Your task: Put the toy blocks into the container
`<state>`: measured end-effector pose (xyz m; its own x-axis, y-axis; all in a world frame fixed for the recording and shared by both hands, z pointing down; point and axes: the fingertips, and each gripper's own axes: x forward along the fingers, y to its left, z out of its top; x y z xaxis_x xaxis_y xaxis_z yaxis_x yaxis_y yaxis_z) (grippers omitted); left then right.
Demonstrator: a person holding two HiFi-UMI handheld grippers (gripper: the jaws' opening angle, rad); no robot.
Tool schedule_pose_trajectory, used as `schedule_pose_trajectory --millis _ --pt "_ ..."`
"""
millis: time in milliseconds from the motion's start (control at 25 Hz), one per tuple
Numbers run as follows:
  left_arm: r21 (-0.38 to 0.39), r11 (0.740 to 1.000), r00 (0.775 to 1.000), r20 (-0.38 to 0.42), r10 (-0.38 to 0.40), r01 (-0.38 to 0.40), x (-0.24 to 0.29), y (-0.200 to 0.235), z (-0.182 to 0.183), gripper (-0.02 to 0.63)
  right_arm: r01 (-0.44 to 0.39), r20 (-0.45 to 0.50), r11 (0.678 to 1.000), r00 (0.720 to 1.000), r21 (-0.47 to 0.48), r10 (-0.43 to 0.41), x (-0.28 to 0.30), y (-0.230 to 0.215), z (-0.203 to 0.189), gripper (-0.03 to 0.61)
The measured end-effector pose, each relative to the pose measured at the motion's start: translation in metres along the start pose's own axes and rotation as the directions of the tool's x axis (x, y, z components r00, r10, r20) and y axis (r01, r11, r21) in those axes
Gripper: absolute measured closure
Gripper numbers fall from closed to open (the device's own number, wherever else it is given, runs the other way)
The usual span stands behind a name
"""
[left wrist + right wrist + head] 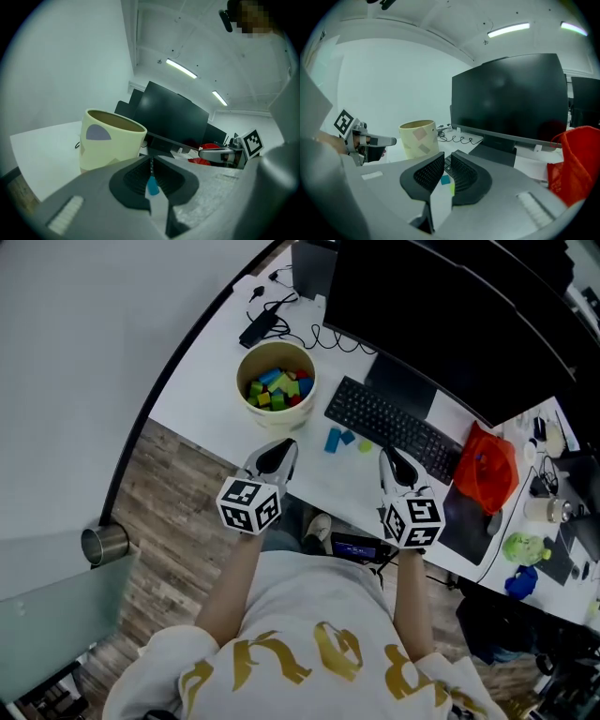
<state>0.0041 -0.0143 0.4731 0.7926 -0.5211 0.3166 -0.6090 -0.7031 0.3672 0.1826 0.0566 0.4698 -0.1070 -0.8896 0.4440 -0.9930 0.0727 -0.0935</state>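
Blocks left out of the container number three, all lying on the white tabletop (202, 395) ahead of both grippers, in the stretch between them. The largest is a blue block (333, 440), an oblong that seems to have its long axis running away from me, roughly the way the grippers point. Just to its right sits a smaller blue piece (348, 437), too small for me to read its direction. A green block (365, 445) comes next, nearest the right gripper and close to the front edge of the black keyboard (394, 427).

My left gripper (286, 448) has its jaws drawn together at the tips and carries nothing. Through the slit below the tips I see only the blue block, lying beyond on the tabletop. My right gripper (389, 457) is released, its jaws a little apart with nothing between the pads. The blue and green blocks show through its gap, further off.

The container (246, 367) stands upright, ahead and to the left of the left gripper. It is a round, cream-coloured tub with pale grey and pinkish patches on its wall. Its mouth faces up, and inside is a heap of green, blue, yellow and red blocks (277, 390), well below the rim.

Beyond the right gripper stands a dark monitor (511, 98), with a red bag (487, 470) off to its right.
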Motion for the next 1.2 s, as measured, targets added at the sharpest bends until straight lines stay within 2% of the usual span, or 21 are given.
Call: schedule_pose_trajectory --millis 200,440,680,1200 --pt "0.016 1.0 0.999 -0.044 0.014 -0.014 0.01 0.009 -0.018 0.606 0.006 -0.067 1.0 0.998 -0.003 -0.006 0.009 -0.005 -0.026 0.501" --pt "0.002 1.0 0.992 -0.128 -0.019 0.019 0.03 0.008 -0.044 0.606 -0.012 -0.124 1.0 0.992 0.003 0.013 0.024 -0.008 -0.05 0.479" --pt "-0.007 0.999 0.99 -0.137 -0.037 0.036 0.041 0.009 -0.054 0.606 -0.013 -0.181 1.0 0.983 -0.014 0.011 0.038 -0.011 -0.073 0.471" --pt "-0.014 0.998 0.974 -0.217 -0.059 0.057 0.05 0.013 -0.074 0.607 -0.017 -0.267 1.0 0.964 -0.006 0.014 0.06 -0.011 -0.101 0.439"
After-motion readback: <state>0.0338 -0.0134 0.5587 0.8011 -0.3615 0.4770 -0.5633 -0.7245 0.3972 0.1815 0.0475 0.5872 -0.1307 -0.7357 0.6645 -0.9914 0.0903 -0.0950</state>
